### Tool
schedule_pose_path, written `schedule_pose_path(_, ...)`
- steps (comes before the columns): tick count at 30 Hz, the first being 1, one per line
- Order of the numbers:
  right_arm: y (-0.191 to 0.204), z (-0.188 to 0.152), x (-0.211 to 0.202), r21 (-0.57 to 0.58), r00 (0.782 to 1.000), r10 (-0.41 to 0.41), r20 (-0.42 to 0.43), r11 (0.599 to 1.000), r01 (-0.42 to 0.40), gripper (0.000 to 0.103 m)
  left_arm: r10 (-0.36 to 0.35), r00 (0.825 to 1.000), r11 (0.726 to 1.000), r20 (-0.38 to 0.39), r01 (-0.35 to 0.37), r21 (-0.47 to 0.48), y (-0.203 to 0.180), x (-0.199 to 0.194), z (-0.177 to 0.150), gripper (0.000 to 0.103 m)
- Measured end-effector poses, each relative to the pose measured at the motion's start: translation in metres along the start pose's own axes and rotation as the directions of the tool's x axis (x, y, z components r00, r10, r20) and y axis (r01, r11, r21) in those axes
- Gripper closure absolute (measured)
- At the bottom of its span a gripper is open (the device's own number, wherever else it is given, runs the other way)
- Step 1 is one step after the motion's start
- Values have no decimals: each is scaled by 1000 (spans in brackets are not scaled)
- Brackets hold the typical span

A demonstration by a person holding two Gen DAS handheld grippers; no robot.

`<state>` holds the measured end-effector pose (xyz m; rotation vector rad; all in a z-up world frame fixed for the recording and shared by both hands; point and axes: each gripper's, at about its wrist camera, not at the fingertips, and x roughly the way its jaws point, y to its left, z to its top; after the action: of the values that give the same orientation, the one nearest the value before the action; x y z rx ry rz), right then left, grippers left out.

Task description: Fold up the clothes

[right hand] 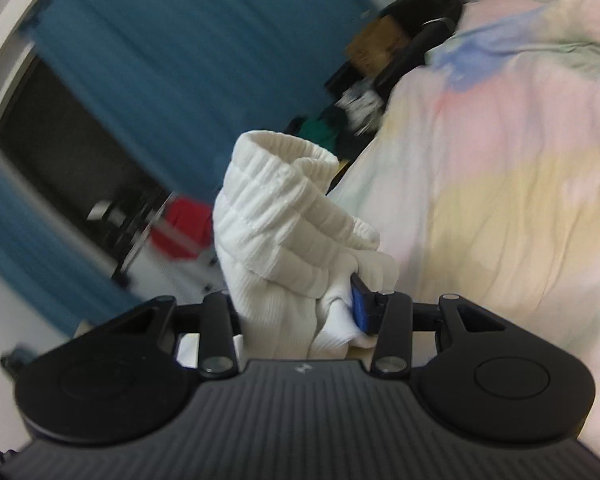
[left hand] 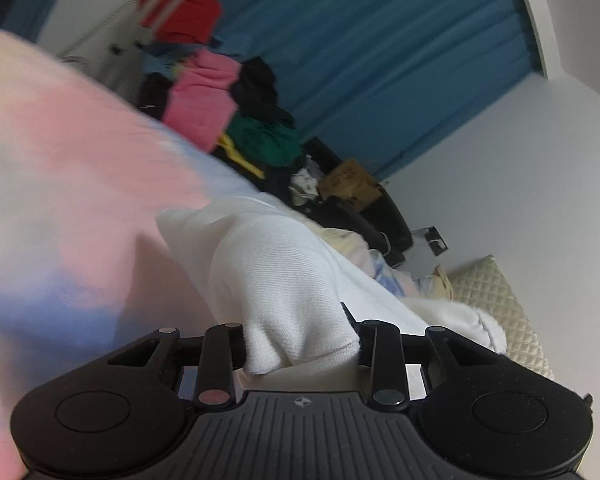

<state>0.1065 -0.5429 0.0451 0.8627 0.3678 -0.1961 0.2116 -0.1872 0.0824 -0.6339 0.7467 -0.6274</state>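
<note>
A white garment (left hand: 276,276) is held up over a bed with a pastel pink, blue and yellow cover (left hand: 52,168). My left gripper (left hand: 300,340) is shut on a bunched smooth part of it, which drapes away to the right. In the right wrist view my right gripper (right hand: 300,316) is shut on the garment's ribbed cuff or hem (right hand: 276,208), which stands up in folds above the jaws. A blue finger pad (right hand: 360,304) shows against the cloth. Both fingertips are mostly buried in fabric.
A pile of clothes, pink (left hand: 204,96), black, green and red, lies beyond the bed. A teal curtain (left hand: 380,60) covers the wall behind. A black chair with a brown bag (left hand: 352,180) stands by the bed. A quilted cream pillow (left hand: 500,304) lies at right.
</note>
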Motion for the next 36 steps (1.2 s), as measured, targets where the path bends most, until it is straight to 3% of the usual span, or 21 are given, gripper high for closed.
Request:
schedule_pose_path(4, -40, 18, 31, 31, 998, -43, 42, 999, 41, 59, -17, 999, 999, -29, 19, 43, -27, 92, 7, 69)
schedule_pose_path(9, -90, 40, 69, 71, 991, -97, 93, 993, 91, 59, 17, 996, 996, -92, -10, 84, -10, 177, -13, 68)
schedule_pose_path(15, -149, -31, 75, 73, 991, -120, 52, 991, 116, 58, 32, 984, 984, -177, 0, 177, 67, 204, -60, 67)
schedule_pose_path(17, -165, -53, 71, 68, 991, -131, 28, 989, 129, 57, 55, 978, 971, -203, -5, 237, 85, 206, -79, 64)
schedule_pose_path(21, -178, -79, 69, 53, 988, -151, 27, 987, 150, 53, 60, 984, 957, -170, -8, 291, 92, 197, -100, 61)
schedule_pose_path(25, -173, -67, 58, 163, 978, -209, -25, 964, 210, 49, 121, 981, 933, -149, -61, 354, 67, 182, -101, 52)
schedule_pose_path(28, -158, -59, 36, 115, 965, -254, -60, 959, 260, 49, 180, 975, 911, -134, -114, 396, 49, 159, -100, 41)
schedule_pose_path(31, -144, -48, 6, 62, 965, -260, -7, 964, 260, 49, 216, 969, 883, -117, -143, 448, 29, 133, -95, 30)
schedule_pose_path(36, -107, -31, -43, -28, 974, -225, 43, 974, 226, 49, 202, 978, 856, -57, -148, 496, -8, 72, -92, 18)
